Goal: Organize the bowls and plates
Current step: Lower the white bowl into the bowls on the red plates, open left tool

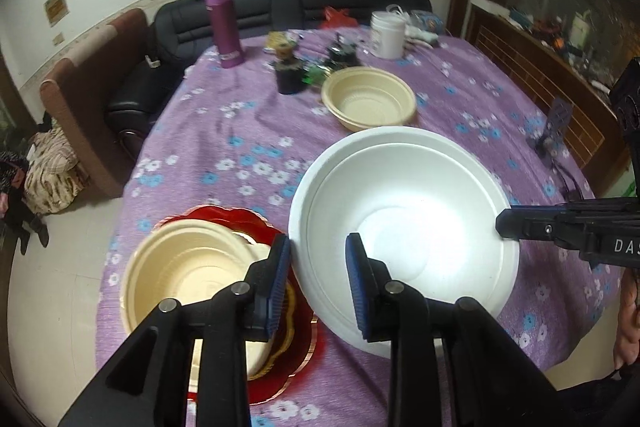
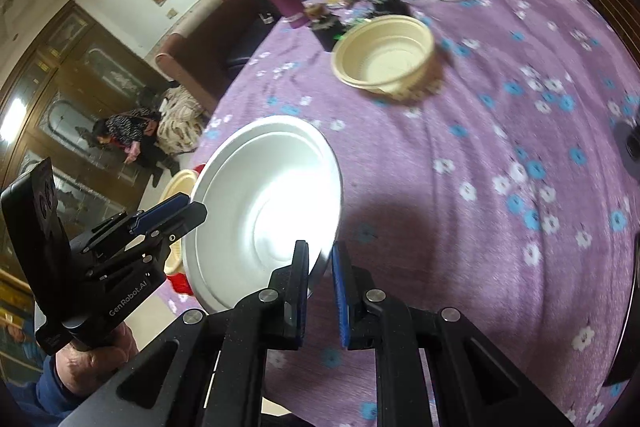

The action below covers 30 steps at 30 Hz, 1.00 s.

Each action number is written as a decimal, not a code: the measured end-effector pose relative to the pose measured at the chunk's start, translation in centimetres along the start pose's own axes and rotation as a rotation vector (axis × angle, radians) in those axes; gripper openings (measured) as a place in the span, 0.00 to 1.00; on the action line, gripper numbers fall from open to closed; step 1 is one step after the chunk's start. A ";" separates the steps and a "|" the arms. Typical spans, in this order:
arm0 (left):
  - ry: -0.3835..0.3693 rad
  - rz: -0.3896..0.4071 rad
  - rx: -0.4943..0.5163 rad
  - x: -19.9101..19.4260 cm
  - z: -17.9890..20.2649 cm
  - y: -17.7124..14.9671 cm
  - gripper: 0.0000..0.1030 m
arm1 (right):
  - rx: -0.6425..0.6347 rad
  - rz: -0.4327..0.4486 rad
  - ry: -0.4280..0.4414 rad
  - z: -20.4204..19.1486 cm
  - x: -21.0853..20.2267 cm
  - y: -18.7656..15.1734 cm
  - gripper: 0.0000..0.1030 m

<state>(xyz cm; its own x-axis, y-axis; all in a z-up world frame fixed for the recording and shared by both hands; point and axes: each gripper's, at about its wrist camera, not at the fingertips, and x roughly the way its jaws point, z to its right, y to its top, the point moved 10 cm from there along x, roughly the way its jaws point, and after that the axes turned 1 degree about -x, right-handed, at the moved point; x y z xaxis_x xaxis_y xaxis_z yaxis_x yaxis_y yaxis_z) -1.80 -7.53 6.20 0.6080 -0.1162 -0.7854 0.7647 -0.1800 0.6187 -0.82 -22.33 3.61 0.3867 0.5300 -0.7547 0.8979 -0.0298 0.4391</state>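
Left wrist view: left tool (image 1: 318, 247) straddles the near-left rim of the white bowl (image 1: 404, 211). Outer pad lies against the wall, inner pad stands clear inside, so the jaws are slightly apart and seem not to clamp. Right tool (image 1: 505, 223) meets the opposite rim. Just left of the white bowl, a cream bowl (image 1: 180, 267) sits on a red plate (image 1: 302, 341). A second cream bowl (image 1: 368, 99) stands well apart, further up the tabletop (image 1: 240, 131). Right wrist view: right tool (image 2: 320, 259) is nearly closed, pinching the near rim of the white bowl (image 2: 264, 203). The bowl looks tilted and raised, with a shadow on the cloth beside it. Left tool (image 2: 188, 207) sits at the far rim; cream bowl (image 2: 182, 183) and red plate (image 2: 176, 283) show just behind. Judgement: the step in hand is carrying the white bowl towards the stack. The next move calls for levelling it over the cream bowl before release, with the weight probably on the right tool alone.
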 end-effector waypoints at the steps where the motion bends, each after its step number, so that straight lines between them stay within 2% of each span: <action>1: 0.005 0.006 -0.009 -0.4 -0.5 0.1 0.27 | -0.008 0.000 0.006 -0.5 0.0 0.2 0.13; 8: 0.051 0.036 -0.093 -2.6 -4.9 0.0 0.27 | -0.089 -0.007 0.056 -5.2 0.8 2.0 0.13; 20: 0.148 0.039 -0.223 -4.4 -12.6 -2.6 0.27 | -0.199 -0.082 0.113 -12.7 5.9 3.1 0.13; 30: 0.175 0.008 -0.285 -4.2 -16.3 -5.1 0.27 | -0.229 -0.167 0.125 -15.4 10.1 1.6 0.13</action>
<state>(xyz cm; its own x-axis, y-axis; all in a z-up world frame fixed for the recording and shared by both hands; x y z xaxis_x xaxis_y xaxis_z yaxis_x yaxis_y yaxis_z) -4.77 9.79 6.67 0.6231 0.0575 -0.7800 0.7734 0.1033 0.6254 1.24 -3.98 4.24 0.1959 0.6116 -0.7665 0.8706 0.2512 0.4229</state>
